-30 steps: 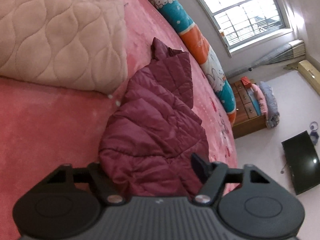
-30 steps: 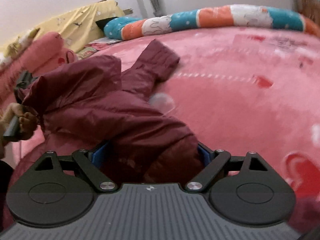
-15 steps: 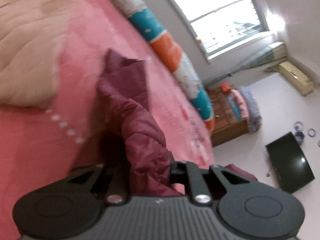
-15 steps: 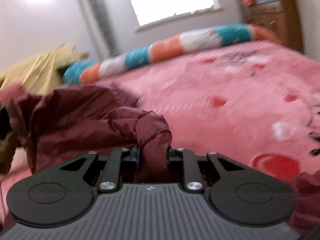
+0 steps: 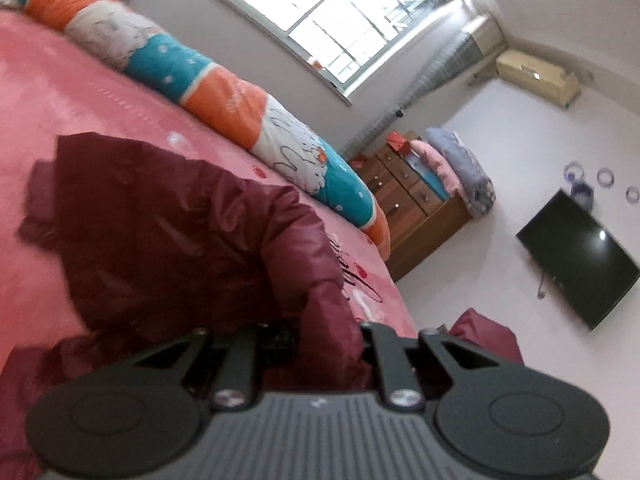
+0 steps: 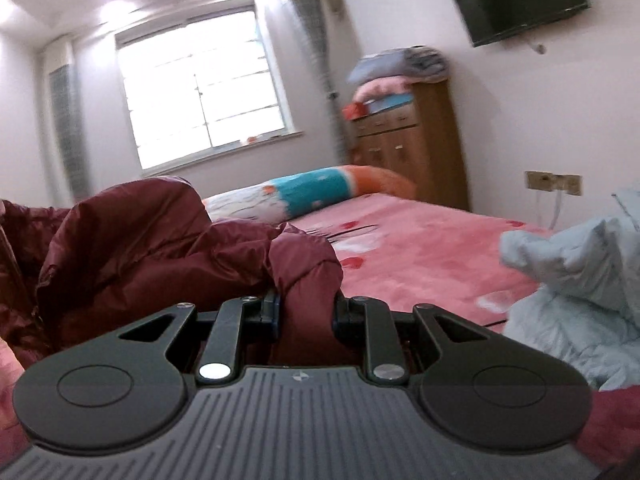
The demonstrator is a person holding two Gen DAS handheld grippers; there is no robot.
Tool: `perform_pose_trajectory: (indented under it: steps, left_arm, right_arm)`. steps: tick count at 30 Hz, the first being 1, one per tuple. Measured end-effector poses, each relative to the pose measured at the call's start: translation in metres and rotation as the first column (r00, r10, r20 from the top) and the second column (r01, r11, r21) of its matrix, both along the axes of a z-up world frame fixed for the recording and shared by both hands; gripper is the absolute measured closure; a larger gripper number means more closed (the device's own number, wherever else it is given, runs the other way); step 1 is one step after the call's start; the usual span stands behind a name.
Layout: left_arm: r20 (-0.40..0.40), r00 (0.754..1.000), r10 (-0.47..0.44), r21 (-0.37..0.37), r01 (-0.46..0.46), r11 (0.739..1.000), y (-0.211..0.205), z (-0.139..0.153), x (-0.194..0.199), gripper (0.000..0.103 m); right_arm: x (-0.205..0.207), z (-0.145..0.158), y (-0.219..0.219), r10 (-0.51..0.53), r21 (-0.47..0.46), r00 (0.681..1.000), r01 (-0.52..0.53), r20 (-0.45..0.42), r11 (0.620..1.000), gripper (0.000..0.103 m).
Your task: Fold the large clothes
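Note:
A maroon quilted puffer jacket (image 5: 168,220) hangs lifted above the pink bed (image 5: 52,92). My left gripper (image 5: 326,332) is shut on a thick fold of it, and the rest drapes away to the left. In the right wrist view the same jacket (image 6: 132,240) bulges up in front of the camera. My right gripper (image 6: 306,312) is shut on another bunched fold of it. Both sets of fingertips are buried in the fabric.
A long orange, teal and white bolster (image 5: 240,108) lies along the bed's far edge. A light blue garment (image 6: 576,280) lies on the bed at right. A wooden dresser (image 6: 416,140) with stacked bedding stands by the window wall, and a TV (image 5: 580,264) hangs there.
Both grippers closed on the jacket and lifted it off the bed. The views swung up from the bed surface toward the window and walls.

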State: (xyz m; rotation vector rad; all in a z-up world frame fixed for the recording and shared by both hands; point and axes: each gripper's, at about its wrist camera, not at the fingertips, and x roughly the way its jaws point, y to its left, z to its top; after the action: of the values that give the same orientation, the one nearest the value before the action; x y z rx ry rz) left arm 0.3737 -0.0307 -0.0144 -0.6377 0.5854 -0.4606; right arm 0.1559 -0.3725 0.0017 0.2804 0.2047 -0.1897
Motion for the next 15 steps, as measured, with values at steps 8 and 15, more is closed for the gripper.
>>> perform_pose_trajectory:
  steps: [8, 15]
  left_arm:
    - [-0.023, 1.000, -0.014, 0.134, 0.017, 0.991, -0.053, -0.023, 0.059, 0.089]
    - [-0.034, 0.999, -0.025, 0.287, 0.034, 0.957, -0.052, -0.046, 0.068, 0.050]
  right_arm:
    - [0.044, -0.033, -0.038, -0.103, -0.066, 0.993, 0.099, -0.062, 0.993, 0.076]
    - [0.087, -0.069, -0.050, -0.120, -0.126, 0.971, 0.096, -0.205, 0.987, 0.049]
